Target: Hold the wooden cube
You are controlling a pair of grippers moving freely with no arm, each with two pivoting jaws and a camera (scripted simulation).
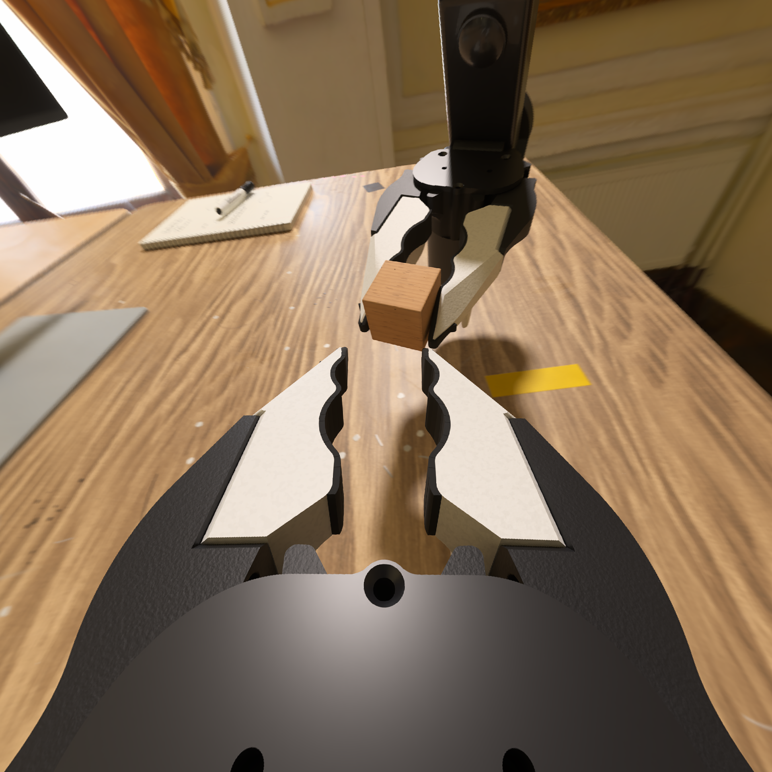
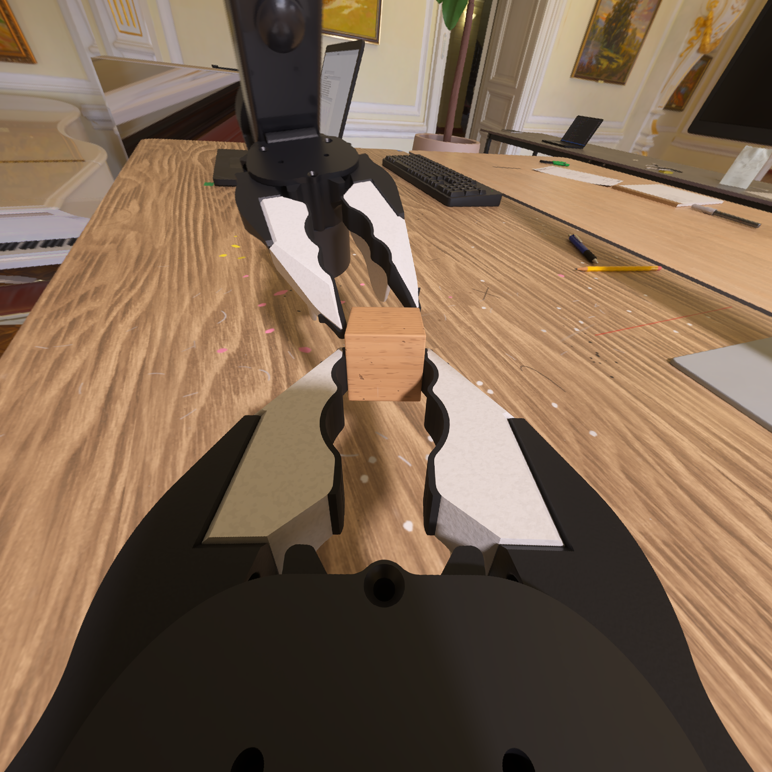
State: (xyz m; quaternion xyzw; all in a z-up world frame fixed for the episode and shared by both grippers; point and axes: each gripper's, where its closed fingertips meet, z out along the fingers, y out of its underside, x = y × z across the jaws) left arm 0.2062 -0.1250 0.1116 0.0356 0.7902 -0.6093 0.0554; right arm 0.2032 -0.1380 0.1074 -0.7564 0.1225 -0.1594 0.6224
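Observation:
The wooden cube [image 2: 384,355] is a small light-brown block, held just above the wooden table [image 2: 146,376]. My right gripper [image 2: 384,359] is shut on the cube, with one fingertip on each side face. In the left wrist view the cube [image 1: 401,305] hangs in the right gripper's fingers [image 1: 463,288], and its shadow falls on the table below. My left gripper [image 1: 384,355] is open and empty. It faces the cube head-on, with its tips just short of it and a little lower.
A notepad [image 1: 259,209] with a marker [image 1: 234,200] lies at the far left, a grey flat slab [image 1: 62,355] at the left, and a yellow tape strip [image 1: 539,378] at the right. A black keyboard [image 2: 443,179], a pen [image 2: 582,248] and a pencil [image 2: 618,268] lie beyond.

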